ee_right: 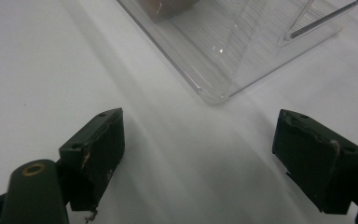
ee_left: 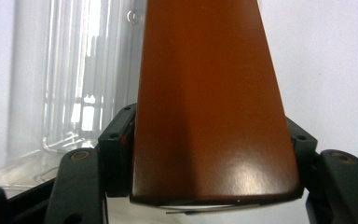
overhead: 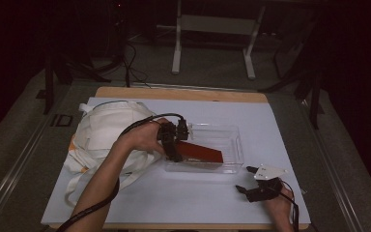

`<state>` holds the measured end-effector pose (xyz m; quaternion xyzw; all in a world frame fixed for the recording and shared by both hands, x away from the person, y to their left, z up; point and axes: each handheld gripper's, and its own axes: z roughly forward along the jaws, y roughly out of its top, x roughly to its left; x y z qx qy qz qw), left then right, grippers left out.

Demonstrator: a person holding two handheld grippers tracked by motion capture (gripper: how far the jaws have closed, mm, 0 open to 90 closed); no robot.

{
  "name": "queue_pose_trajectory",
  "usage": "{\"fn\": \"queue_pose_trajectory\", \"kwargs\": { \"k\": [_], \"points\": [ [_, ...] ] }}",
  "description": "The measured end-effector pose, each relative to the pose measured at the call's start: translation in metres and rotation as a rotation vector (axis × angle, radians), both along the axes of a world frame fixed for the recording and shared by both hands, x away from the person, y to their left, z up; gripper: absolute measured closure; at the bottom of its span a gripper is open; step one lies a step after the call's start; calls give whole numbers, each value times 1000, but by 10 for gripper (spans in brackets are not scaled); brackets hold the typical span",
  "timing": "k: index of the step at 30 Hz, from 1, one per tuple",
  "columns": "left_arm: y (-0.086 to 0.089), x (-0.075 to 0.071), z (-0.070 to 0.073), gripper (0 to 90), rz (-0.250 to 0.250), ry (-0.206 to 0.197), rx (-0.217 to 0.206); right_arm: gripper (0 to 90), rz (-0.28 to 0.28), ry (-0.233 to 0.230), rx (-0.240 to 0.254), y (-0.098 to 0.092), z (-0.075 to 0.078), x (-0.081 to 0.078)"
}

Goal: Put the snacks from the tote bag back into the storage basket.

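the left gripper (overhead: 176, 145) has a flat red-brown book (overhead: 200, 152) between its jaws, but whether the pads press on it cannot be told; the book lies slanted in the clear plastic tray (overhead: 232, 135), beside a white cloth bag (overhead: 104, 133). the right gripper (overhead: 251, 181) rests open on the white table cover (overhead: 183, 193), just beside the tray.

**Hidden and cut off**

In the left gripper view the red-brown packet (ee_left: 205, 102) between the fingers (ee_left: 116, 154) runs off the top edge, and it hides whether their pads press its sides. Beyond the right gripper's fingers (ee_right: 95, 149), the clear tray (ee_right: 223, 51) is cropped, and a blurred brownish thing inside it cannot be told.
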<state>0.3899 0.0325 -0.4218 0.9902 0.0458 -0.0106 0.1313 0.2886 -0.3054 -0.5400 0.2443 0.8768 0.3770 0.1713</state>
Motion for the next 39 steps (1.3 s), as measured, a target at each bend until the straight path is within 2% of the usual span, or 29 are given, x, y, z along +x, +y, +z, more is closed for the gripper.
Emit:
{"fn": "queue_pose_trajectory", "kwargs": {
  "k": [4, 7, 11, 23, 27, 31, 39],
  "points": [
    [0, 1, 1, 351, 13, 19, -17, 169, 0, 0, 0, 0, 0, 0],
    [-3, 0, 2, 376, 2, 0, -6, 169, 0, 0, 0, 0, 0, 0],
    [-4, 0, 3, 409, -5, -6, 0, 169, 0, 0, 0, 0, 0, 0],
    [-7, 1, 0, 397, -1, 1, -7, 169, 1, 0, -1, 0, 0, 0],
    [-6, 2, 2, 371, 20, 20, -22, 169, 1, 0, -1, 0, 0, 0],
    [-4, 1, 5, 364, 16, 9, -29, 170, 1, -1, -1, 0, 0, 0],
    [8, 1, 10, 365, 46, -11, -51, 169, 2, -1, -1, 0, 0, 0]
  ]
}}
